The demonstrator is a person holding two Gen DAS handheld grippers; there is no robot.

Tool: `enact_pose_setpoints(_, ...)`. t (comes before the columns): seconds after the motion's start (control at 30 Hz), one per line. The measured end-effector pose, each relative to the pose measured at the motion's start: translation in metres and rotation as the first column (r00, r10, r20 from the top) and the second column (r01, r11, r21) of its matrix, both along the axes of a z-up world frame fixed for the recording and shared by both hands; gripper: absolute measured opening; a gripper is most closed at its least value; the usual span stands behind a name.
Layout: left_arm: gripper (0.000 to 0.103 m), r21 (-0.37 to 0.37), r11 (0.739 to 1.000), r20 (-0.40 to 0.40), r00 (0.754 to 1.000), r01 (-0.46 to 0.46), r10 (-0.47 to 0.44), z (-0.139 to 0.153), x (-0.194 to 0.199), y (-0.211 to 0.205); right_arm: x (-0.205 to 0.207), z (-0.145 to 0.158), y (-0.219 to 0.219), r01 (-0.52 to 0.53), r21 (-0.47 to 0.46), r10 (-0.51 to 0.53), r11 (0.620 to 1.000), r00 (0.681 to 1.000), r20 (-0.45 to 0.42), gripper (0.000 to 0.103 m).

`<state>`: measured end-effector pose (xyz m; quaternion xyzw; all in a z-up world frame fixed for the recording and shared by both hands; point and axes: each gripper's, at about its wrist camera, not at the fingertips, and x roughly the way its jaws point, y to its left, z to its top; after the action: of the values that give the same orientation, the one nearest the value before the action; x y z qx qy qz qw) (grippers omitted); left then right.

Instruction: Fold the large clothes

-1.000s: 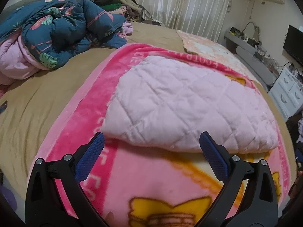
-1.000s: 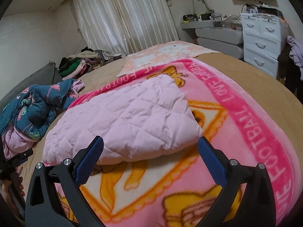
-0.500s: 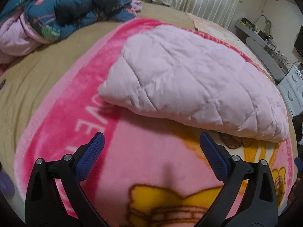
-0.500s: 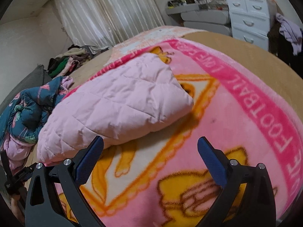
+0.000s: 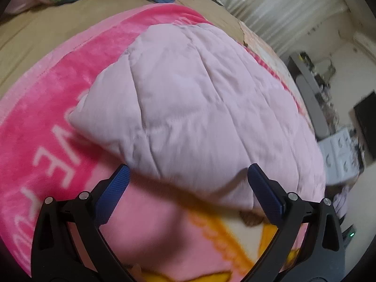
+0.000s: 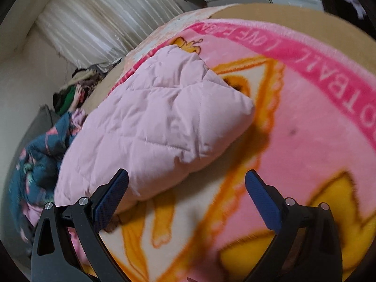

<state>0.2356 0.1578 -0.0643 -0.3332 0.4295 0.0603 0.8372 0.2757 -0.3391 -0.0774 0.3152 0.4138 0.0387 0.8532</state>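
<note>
A pale pink quilted garment [image 5: 199, 108] lies folded into a thick pad on a bright pink cartoon blanket [image 5: 47, 108]. My left gripper [image 5: 188, 189] hovers open just above the pad's near edge, its blue fingertips spread wide with the edge between them. In the right wrist view the same quilted garment [image 6: 159, 122] fills the middle left, on the pink blanket [image 6: 317, 122]. My right gripper [image 6: 186, 191] is open over the pad's near right edge, its left pad close to the fabric. Neither gripper holds anything.
A rumpled dark blue floral quilt [image 6: 40, 164] lies at the bed's far left, with a heap of clothes [image 6: 75, 89] behind it. White curtains [image 6: 105, 23] hang at the back. White drawers [image 5: 340, 155] and a shelf stand beyond the bed's right side.
Both grippers have moved down and forward toward the quilted garment's near edge, and both views have tilted. The garment looks larger now. Both grippers stay open.
</note>
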Motion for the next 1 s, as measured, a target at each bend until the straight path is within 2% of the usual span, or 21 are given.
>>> enact_pose_setpoints(0.1,0.094,-0.006,0.999,0.002,0.999,-0.036,0.036,-0.004,0.007,0.004,0.013,-0.006,-0.002,0.011,0.047,-0.011,0.999,1.0,-0.009,0.099)
enact_pose_setpoints(0.43,0.095,-0.131,0.986,0.048,0.993,-0.103,0.11,-0.028,0.012,0.019,0.052,-0.026,0.0,0.002,0.147,-0.002,0.989,1.0,-0.001,0.099)
enact_pose_setpoints(0.6,0.095,-0.225,0.963,0.073,0.983,-0.148,0.168,-0.038,0.018,0.025,0.065,-0.03,0.001,-0.012,0.153,0.012,0.988,1.0,0.005,0.099)
enact_pose_setpoints(0.73,0.095,-0.251,0.952,0.072,0.978,-0.174,0.198,-0.039,0.032,0.029,0.073,-0.031,0.002,-0.02,0.157,0.018,0.987,1.0,0.013,0.099)
enact_pose_setpoints(0.93,0.095,-0.203,0.961,0.079,0.975,-0.186,0.206,-0.032,0.042,0.026,0.08,-0.031,0.005,-0.036,0.135,0.031,0.99,0.999,0.043,0.098)
enact_pose_setpoints(1.0,0.093,-0.127,0.975,0.087,0.977,-0.181,0.193,-0.024,0.042,0.02,0.08,-0.03,0.007,-0.046,0.117,0.04,0.992,0.998,0.056,0.094)
